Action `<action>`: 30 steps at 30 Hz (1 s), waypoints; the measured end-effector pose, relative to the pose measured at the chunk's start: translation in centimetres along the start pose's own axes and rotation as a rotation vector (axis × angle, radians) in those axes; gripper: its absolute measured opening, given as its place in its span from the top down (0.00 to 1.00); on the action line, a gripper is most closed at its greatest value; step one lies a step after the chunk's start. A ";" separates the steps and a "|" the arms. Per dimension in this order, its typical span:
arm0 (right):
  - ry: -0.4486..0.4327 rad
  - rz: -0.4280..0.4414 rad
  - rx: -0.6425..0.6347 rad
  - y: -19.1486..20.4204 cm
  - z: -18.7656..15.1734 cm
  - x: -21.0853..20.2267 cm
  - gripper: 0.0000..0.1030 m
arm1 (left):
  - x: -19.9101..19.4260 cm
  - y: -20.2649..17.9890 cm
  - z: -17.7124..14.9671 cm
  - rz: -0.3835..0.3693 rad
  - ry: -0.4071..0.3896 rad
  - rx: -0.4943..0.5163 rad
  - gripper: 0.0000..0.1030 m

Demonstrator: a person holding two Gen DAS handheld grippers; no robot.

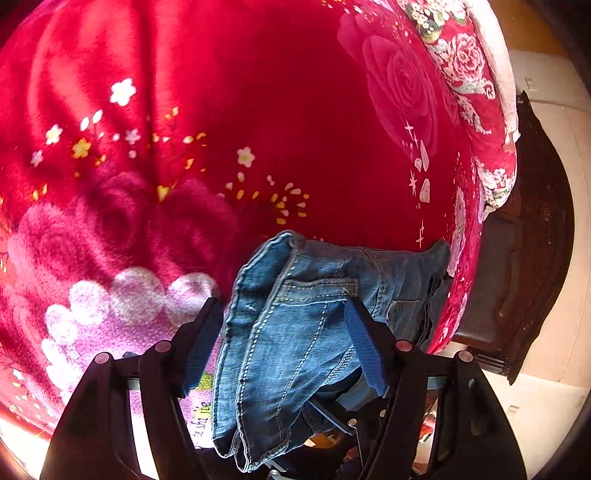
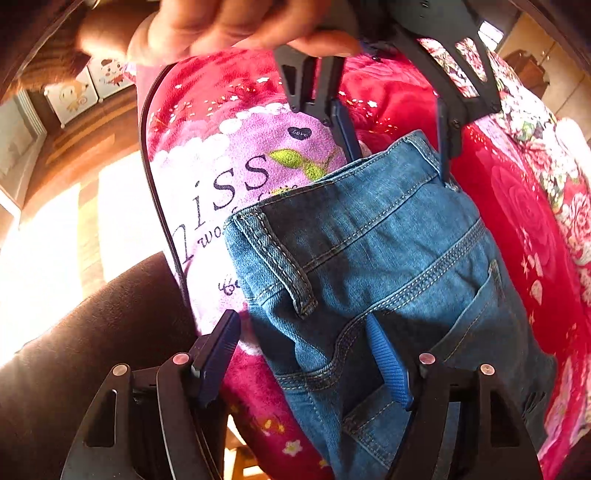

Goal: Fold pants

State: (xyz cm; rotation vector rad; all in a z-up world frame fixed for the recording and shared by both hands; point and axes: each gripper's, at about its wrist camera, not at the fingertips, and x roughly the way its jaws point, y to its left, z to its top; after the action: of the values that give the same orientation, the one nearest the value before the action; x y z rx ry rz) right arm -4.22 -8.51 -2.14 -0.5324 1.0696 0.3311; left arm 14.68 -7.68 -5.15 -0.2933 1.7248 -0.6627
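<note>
Found on a red floral fleece blanket (image 1: 258,110): blue denim jeans (image 1: 295,350), folded into a thick, layered bundle. Lying close to the blanket's near edge, towards its right-hand side in the left wrist view. Waistband, belt loop and back pocket uppermost in the right wrist view. Partly overlapping a pink panel with dark lettering (image 2: 229,177) printed on the blanket.

Left gripper (image 1: 282,302): jaws standing apart, spread across the far end of the bundle. Denim between the blue pads. Right-hand pad resting against the cloth; left-hand pad just beside the folded edge. No pinch or puckering of the fabric visible, so recorded as released, not gripping. Held from above by a hand (image 2: 236,26) at the top of the right wrist view.

Right gripper (image 2: 301,317): jaws likewise apart, at the near end of the bundle. Right-hand pad lying on the denim beside the pocket seam. Left-hand pad clear of the jeans, with bare blanket showing between pad and cloth. Recorded as open, holding nothing.

Also noted: dark carved wooden furniture (image 1: 517,258) past the blanket's right edge, above a pale tiled floor (image 1: 554,369). Dark brown fabric (image 2: 92,332) at near left in the right wrist view, nature not determinable. Cartoon-fronted panels (image 2: 74,92) at far left, blurred.
</note>
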 end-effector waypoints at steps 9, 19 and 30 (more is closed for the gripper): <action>-0.134 0.266 0.425 -8.3 -2.0 -4.4 0.90 | -2.7 -4.1 -2.1 -0.065 -0.092 0.074 0.89; -0.276 0.396 0.899 -17.1 -14.0 -10.9 0.90 | 1.2 -19.7 -3.4 -0.098 -0.042 0.324 0.89; -0.144 0.539 1.312 -20.6 -28.5 -10.6 0.71 | 12.2 -25.5 -5.2 -0.020 0.163 0.328 0.82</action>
State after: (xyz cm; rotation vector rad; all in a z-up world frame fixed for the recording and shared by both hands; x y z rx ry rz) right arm -19.71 -41.62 1.85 0.9481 1.0461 0.0728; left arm 2.63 -33.25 0.26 -0.0270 1.7339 -0.9919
